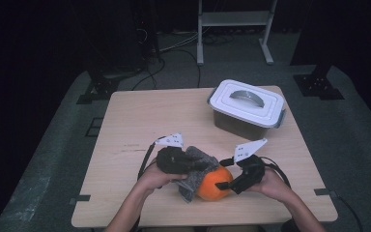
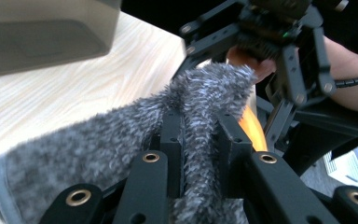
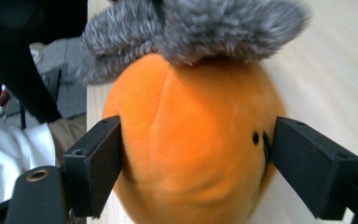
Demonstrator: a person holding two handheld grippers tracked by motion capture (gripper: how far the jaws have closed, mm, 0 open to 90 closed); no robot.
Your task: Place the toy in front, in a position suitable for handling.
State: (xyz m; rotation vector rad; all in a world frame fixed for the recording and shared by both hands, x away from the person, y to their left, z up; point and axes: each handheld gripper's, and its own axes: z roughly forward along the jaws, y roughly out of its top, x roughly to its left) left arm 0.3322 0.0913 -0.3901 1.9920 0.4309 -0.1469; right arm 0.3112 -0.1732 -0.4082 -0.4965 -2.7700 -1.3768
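Low and centre in the high view, the orange plush toy (image 1: 214,183) is sitting on the table (image 1: 135,121) near its front edge, a grey fuzzy cloth (image 1: 193,169) draping over its left side. The left gripper (image 1: 204,166) is pinching that cloth tight; its own view is showing the fold clamped between the black jaws, cloth (image 2: 121,140) spilling left. The right gripper (image 1: 229,186) is sitting spread wide around the toy, jaws flanking the orange body (image 3: 191,149); whether the pads are pressing is hard to make out. Upper right, a lidded container (image 1: 248,108) is standing well apart. The toy's lower end is getting cut off in the right gripper view.
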